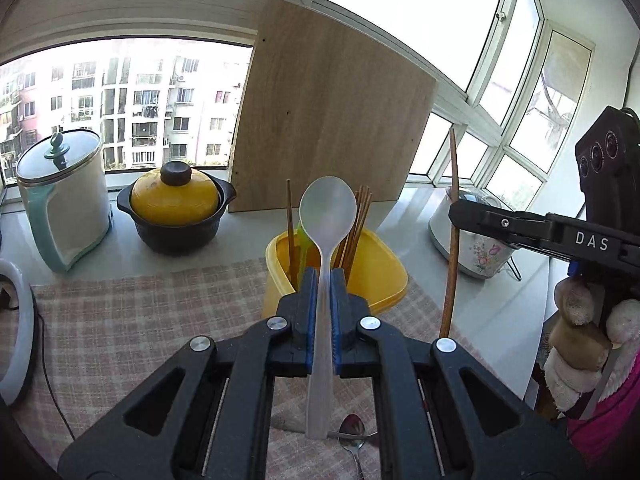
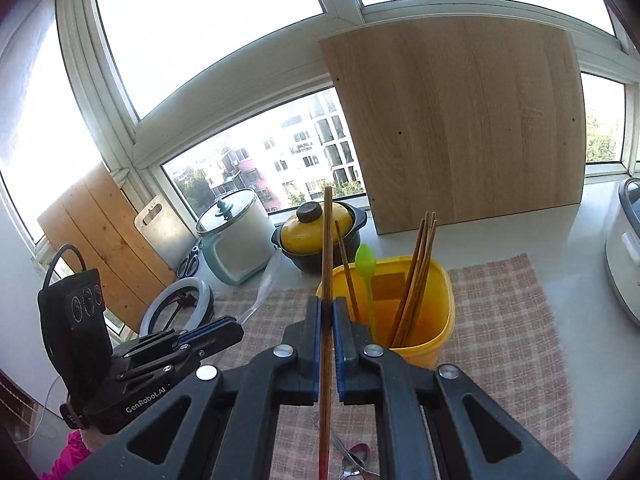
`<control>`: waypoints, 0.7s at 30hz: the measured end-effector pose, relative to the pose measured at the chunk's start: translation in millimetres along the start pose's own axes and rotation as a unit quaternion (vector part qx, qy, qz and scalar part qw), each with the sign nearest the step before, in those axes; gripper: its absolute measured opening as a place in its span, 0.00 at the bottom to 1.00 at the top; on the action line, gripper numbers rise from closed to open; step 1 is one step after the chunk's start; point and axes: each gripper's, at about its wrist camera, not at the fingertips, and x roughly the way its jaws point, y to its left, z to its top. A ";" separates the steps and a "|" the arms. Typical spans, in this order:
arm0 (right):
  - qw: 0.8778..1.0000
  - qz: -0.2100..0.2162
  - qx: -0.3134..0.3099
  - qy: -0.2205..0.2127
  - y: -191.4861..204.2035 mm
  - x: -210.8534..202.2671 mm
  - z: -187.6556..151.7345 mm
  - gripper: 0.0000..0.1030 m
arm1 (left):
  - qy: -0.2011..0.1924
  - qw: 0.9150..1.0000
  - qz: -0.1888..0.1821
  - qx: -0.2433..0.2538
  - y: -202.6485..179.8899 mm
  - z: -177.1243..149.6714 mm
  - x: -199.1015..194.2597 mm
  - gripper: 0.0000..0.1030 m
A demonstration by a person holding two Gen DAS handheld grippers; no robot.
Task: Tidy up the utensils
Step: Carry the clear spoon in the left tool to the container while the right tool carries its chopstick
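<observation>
The left gripper (image 1: 326, 276) is clamped on a pale plastic spoon (image 1: 327, 216), bowl up, held above the checked cloth (image 1: 120, 320) just before the yellow tub (image 1: 384, 276). The right gripper (image 2: 328, 304) pinches a single brown chopstick (image 2: 327, 240) upright, near that tub's left rim. Only the right view shows the green spoon (image 2: 365, 260) and chopstick bundle (image 2: 420, 264) standing clearly inside the tub; both glimpse a metal spoon (image 1: 352, 432) lying on the cloth.
</observation>
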 end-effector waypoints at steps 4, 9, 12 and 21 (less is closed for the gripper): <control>1.000 -0.015 0.009 -0.016 -7.4 4.3 23.5 0.03 | -0.008 1.000 -0.008 -0.017 0.6 14.1 23.6 0.04; 0.999 -0.034 0.018 -0.035 -20.5 12.6 50.7 0.03 | -0.010 0.999 -0.016 -0.033 2.1 23.5 52.2 0.04; 0.998 -0.038 0.027 -0.042 -28.5 17.2 63.1 0.03 | -0.011 0.999 -0.015 -0.034 0.9 26.0 65.1 0.04; 0.995 -0.065 0.041 -0.059 -49.6 35.6 79.1 0.03 | -0.029 0.999 0.011 -0.018 -9.8 26.1 92.9 0.04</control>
